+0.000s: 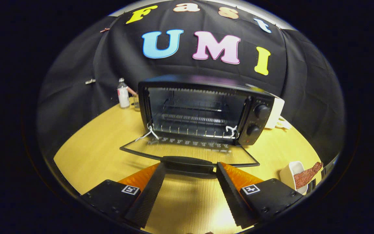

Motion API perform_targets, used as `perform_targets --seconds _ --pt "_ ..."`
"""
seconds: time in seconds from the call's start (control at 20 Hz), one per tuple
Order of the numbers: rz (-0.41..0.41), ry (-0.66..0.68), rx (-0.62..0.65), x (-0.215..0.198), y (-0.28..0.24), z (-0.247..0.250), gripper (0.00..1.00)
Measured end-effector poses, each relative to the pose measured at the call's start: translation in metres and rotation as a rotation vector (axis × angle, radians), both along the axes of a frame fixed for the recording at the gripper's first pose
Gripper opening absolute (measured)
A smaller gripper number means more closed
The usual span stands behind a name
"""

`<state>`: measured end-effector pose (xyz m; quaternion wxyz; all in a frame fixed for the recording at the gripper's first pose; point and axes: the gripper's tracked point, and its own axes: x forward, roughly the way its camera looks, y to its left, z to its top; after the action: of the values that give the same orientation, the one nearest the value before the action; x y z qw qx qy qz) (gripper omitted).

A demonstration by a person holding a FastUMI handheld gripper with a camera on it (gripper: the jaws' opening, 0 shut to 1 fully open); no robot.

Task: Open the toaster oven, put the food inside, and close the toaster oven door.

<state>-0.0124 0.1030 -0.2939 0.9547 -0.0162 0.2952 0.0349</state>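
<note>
Counter point(93, 152) – light wood grain, smooth, slight sheen. Toaster oven point(203, 107) beyond the claw point(190, 169): glossy black casing, bare metal wire rack point(190, 118) inside; open door point(187, 151) is clear glass, matt black plastic handle point(188, 163) between the spread fingers point(148, 191) – ribbed matt black pads, orange textured backs. Glossy white dish point(291, 174) right of the claw holds rough reddish-brown food point(307, 175).

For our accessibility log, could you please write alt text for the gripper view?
A black toaster oven stands with its glass door folded down flat on the yellow wooden table. The open claw flanks the door's black handle; a white bowl of reddish-brown food sits nearby.
</note>
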Motion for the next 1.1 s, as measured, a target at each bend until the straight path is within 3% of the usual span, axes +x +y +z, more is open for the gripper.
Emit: perform_targets --seconds 0.2,0.5,1.1 --pt "0.003 0.089 0.032 -0.018 -0.005 -0.027 0.98" --pt "0.046 0.016 0.028 -0.019 -0.026 0.027 0.98" --pt "-0.172 -0.167 0.052 -0.016 -0.176 0.162 0.98"
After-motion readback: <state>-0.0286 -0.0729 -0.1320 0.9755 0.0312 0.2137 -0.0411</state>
